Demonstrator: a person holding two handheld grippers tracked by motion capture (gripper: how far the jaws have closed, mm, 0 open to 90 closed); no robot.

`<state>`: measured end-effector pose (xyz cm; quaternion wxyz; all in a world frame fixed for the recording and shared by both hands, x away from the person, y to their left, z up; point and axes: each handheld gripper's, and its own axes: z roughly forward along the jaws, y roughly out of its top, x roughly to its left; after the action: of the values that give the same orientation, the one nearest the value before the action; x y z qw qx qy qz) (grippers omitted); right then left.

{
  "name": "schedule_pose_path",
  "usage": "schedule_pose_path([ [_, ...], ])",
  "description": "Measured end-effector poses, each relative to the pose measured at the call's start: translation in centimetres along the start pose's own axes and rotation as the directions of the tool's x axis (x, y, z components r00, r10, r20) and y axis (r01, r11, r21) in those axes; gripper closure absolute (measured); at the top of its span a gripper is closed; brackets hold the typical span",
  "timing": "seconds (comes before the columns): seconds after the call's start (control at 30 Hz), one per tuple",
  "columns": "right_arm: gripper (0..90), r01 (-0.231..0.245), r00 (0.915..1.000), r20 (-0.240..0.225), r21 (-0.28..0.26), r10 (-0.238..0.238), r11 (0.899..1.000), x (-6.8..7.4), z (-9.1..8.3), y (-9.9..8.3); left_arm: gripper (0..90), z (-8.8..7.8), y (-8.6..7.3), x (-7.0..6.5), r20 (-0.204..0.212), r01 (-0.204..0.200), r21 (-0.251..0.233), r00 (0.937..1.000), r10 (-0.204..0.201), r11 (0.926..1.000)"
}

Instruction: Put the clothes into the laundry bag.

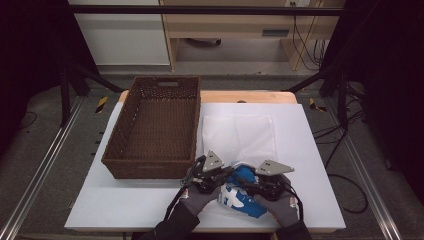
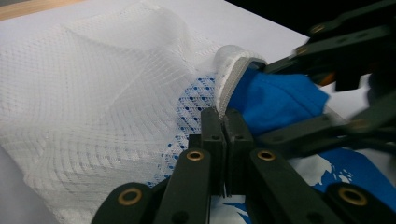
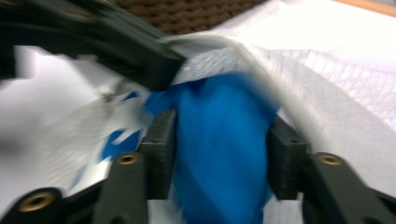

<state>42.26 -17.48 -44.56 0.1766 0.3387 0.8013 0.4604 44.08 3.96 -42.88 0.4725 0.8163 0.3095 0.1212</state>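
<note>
From the high view, a brown wicker basket (image 1: 152,127) stands on the white table (image 1: 100,200), and a white mesh laundry bag (image 1: 239,134) lies flat beside it; both gloved hands work at the near edge, left gripper (image 1: 210,176) and right gripper (image 1: 267,182) flanking a blue-and-white garment (image 1: 240,195). The left gripper view shows its jaws clenched on the bag's zippered rim (image 2: 229,88), blue cloth (image 2: 275,100) bulging just beside. The right gripper view, blurred, shows blue fabric (image 3: 219,154) between its parted jaws; whether they press it I cannot tell.
</note>
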Motion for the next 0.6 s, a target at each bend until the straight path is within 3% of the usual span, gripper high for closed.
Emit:
schedule_pose_path([
  [0.1,42.1,-0.015,0.9998,-0.016,-0.047,0.014,0.999,0.0,-2.1,-0.4,88.7,0.1,0.0,0.0,-0.003,-0.001,0.001,1.0000,0.001,1.0000],
  [0.17,37.9,-0.018,0.9991,-0.039,-0.052,0.016,0.998,0.3,-2.5,-0.9,88.7,0.1,0.0,0.0,-0.002,0.002,0.000,1.0000,-0.002,1.0000],
  [0.27,29.2,-0.005,0.9989,-0.047,0.006,0.005,1.000,1.0,-1.3,-1.9,88.7,0.0,0.0,0.1,-0.004,0.005,-0.006,1.0000,-0.005,1.0000],
  [0.37,28.8,-0.006,0.9999,-0.012,0.075,0.007,0.997,1.2,0.5,-2.9,88.7,-0.2,0.0,0.1,-0.004,0.002,-0.010,1.0000,-0.002,0.9999],
  [0.4,32.8,-0.002,1.0000,-0.004,0.079,0.003,0.997,1.2,0.8,-3.1,88.7,-0.2,0.1,0.1,-0.006,0.000,-0.012,1.0000,0.000,0.9999],
  [0.47,51.0,0.006,0.9995,0.032,0.094,-0.009,0.996,1.0,0.7,-3.0,88.7,-0.2,0.1,0.1,-0.005,0.001,-0.013,1.0000,-0.001,0.9999],
  [0.53,69.1,-0.019,0.9990,0.043,0.093,0.015,0.996,0.6,0.4,-2.8,88.7,-0.3,0.1,0.1,-0.005,-0.001,-0.017,1.0000,0.001,0.9999],
  [0.6,76.8,-0.029,0.9983,0.054,0.086,0.025,0.996,0.5,0.3,-2.7,88.7,-0.4,0.3,0.0,-0.006,-0.004,-0.026,1.0000,0.003,0.9997],
])
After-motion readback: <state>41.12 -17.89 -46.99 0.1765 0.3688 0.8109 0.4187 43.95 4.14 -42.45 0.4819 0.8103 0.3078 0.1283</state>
